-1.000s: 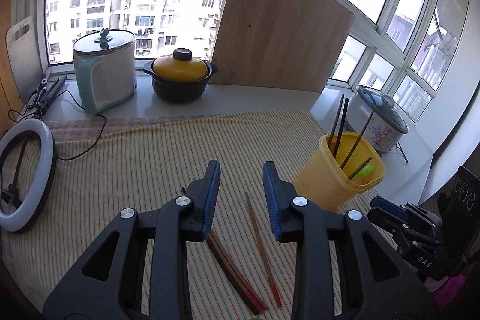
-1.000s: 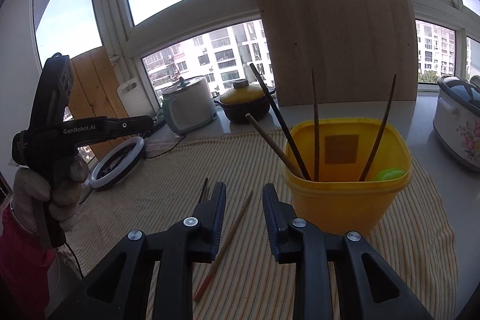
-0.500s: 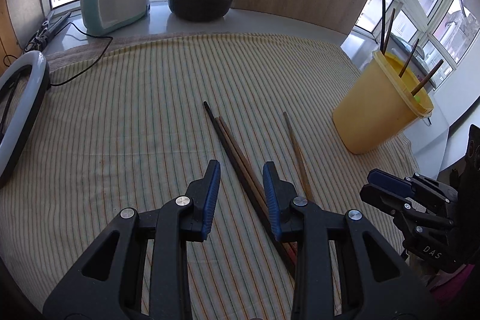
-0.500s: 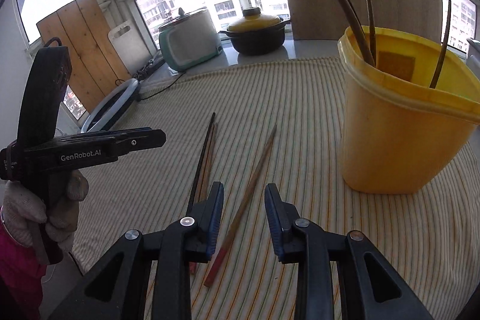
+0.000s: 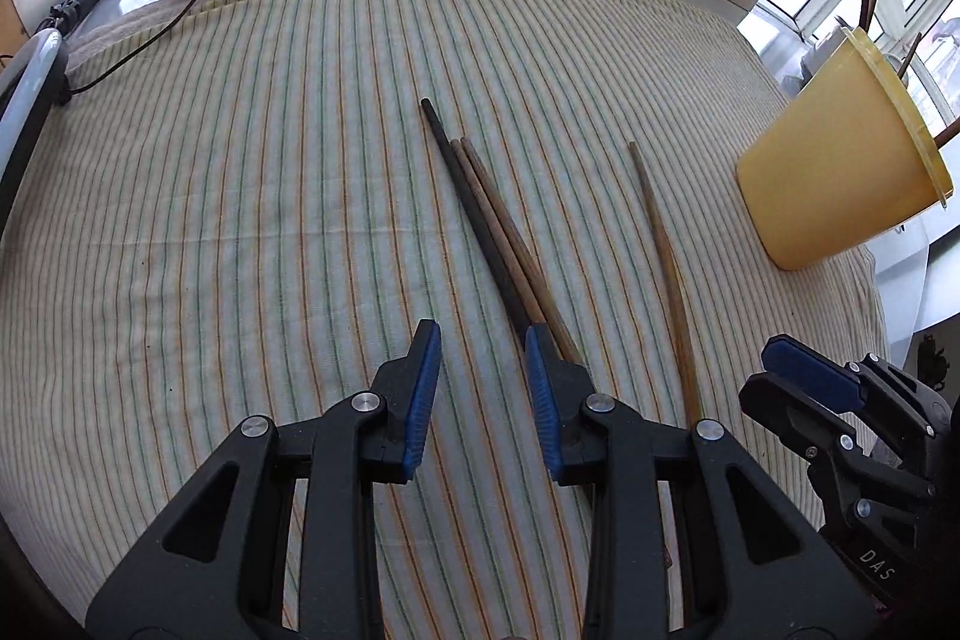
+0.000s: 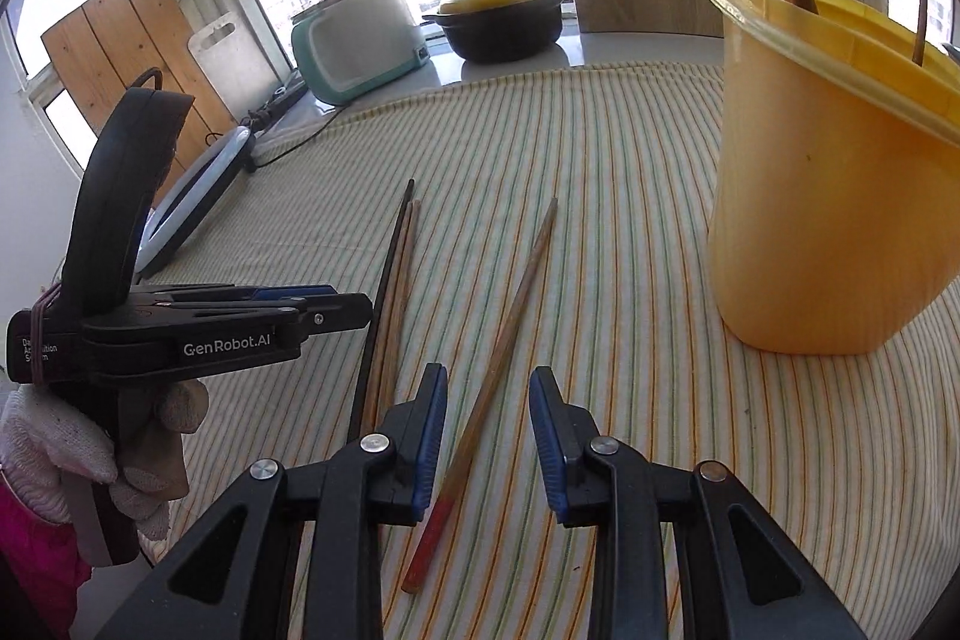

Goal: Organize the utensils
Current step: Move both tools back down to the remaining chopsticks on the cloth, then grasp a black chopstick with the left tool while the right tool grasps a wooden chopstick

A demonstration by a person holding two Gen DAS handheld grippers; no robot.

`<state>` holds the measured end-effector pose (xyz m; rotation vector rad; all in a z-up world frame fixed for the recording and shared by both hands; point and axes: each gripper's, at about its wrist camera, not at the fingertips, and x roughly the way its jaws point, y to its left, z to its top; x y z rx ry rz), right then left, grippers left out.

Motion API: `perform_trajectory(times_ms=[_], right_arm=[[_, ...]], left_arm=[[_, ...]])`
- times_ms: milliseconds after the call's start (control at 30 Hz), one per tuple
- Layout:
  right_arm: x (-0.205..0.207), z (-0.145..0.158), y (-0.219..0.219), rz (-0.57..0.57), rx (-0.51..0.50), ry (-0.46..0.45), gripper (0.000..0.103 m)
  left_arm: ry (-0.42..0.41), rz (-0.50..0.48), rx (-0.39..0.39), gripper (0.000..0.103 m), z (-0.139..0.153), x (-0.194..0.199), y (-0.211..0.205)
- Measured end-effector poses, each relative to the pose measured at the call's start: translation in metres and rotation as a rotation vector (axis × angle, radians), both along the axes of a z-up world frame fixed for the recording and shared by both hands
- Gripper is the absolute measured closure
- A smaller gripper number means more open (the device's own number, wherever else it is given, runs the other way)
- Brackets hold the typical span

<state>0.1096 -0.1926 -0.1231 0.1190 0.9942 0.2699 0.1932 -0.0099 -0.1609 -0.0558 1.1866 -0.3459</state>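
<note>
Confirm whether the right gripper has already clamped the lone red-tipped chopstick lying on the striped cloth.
No: the right gripper is open, its jaws apart on either side of the red-tipped chopstick, which lies flat on the striped cloth.

The left gripper (image 5: 483, 388) is made of black plastic, with two triangular openings in its frame and round silver screws at the joints. Its fingers (image 5: 423, 394) carry blue ribbed pads on the inner faces. The right gripper (image 6: 489, 430) has the same black frame, silver screws and blue pads. On the side of the left tool there is white lettering "GenRobot.AI". The left hand (image 6: 90, 454) wears a white knitted glove, and below it a pink sleeve (image 6: 30, 550) shows.
</note>
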Motion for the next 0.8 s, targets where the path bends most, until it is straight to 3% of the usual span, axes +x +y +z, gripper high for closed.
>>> perform_trajectory(times_ms=[367, 533, 633, 800], right_arm=[[0.009, -0.006, 0.001, 0.002, -0.001, 0.038, 0.074], [0.014, -0.007, 0.000, 0.000, -0.004, 0.051, 0.074], [0.016, -0.007, 0.000, 0.001, -0.013, 0.057, 0.074], [0.021, -0.010, 0.002, -0.004, -0.018, 0.077, 0.074]], left_arm=[[-0.020, -0.011, 0.064, 0.075, 0.002, 0.009, -0.018], [-0.048, -0.048, 0.102, 0.086, 0.004, 0.009, -0.023], [-0.066, -0.063, 0.136, 0.088, 0.005, 0.007, -0.025], [-0.053, -0.057, 0.115, 0.089, 0.004, 0.014, -0.028]])
